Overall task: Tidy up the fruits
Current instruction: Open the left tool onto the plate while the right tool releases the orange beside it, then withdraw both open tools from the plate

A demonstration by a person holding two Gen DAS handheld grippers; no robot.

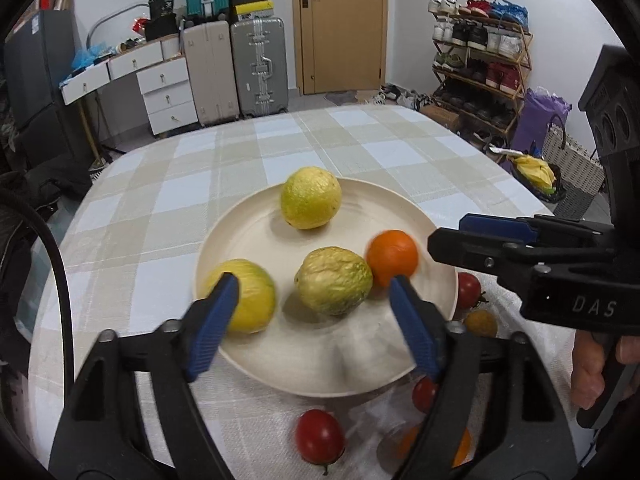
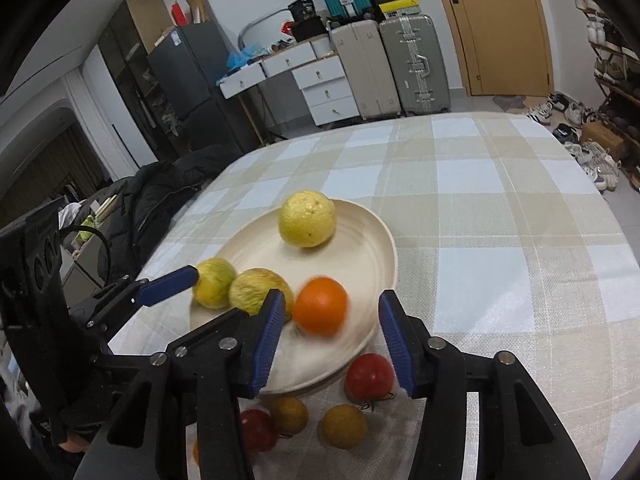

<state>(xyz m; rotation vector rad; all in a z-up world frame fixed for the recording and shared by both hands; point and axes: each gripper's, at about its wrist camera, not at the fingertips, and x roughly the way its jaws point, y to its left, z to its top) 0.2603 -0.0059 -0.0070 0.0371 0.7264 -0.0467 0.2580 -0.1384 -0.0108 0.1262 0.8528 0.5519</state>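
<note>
Left gripper open over plate, orange beside right gripper

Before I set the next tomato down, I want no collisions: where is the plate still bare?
The plate is bare between the far lemon and the three near fruits, and along its near rim between the left gripper jaws. It is crowded where the wrinkled yellow fruit touches the orange. Beyond the plate the tablecloth is bare.
</note>
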